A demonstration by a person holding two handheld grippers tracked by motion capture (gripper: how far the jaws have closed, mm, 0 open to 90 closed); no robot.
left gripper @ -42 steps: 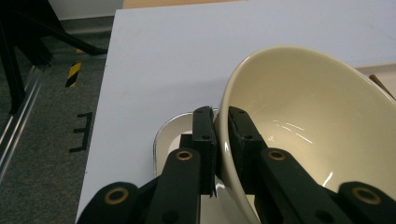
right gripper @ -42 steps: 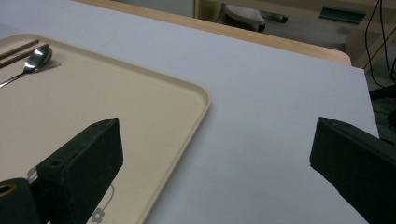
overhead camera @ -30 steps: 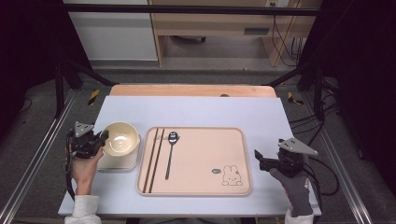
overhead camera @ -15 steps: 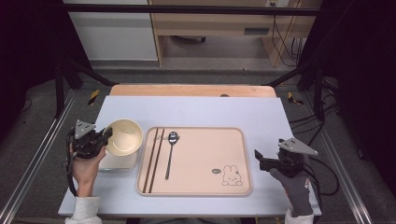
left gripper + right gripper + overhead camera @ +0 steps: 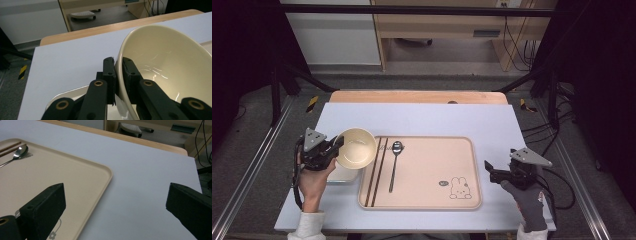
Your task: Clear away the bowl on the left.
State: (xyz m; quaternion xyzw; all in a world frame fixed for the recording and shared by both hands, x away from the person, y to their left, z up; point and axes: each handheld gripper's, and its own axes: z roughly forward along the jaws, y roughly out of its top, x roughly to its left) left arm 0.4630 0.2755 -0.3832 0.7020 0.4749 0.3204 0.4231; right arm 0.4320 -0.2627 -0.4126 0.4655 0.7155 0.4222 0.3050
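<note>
Left gripper jaws clamped on near-left rim of cream bowl, bowl tilted, lifted over tray's left edge beside white dish. Keep rim pinch firm, level it before setting down clear of chopsticks and spoon. Right gripper jaws wide open, empty. Left gripper view shows the pinch on the rim wall, blurred from above

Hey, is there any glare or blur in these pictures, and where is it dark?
Left gripper view: bright streaks of glare inside the bowl, and the left gripper is sharp near its tips, softer at the bottom edge. Right gripper view: the right gripper looks soft, the spoon shines. High view: evenly lit table, dark surroundings.
</note>
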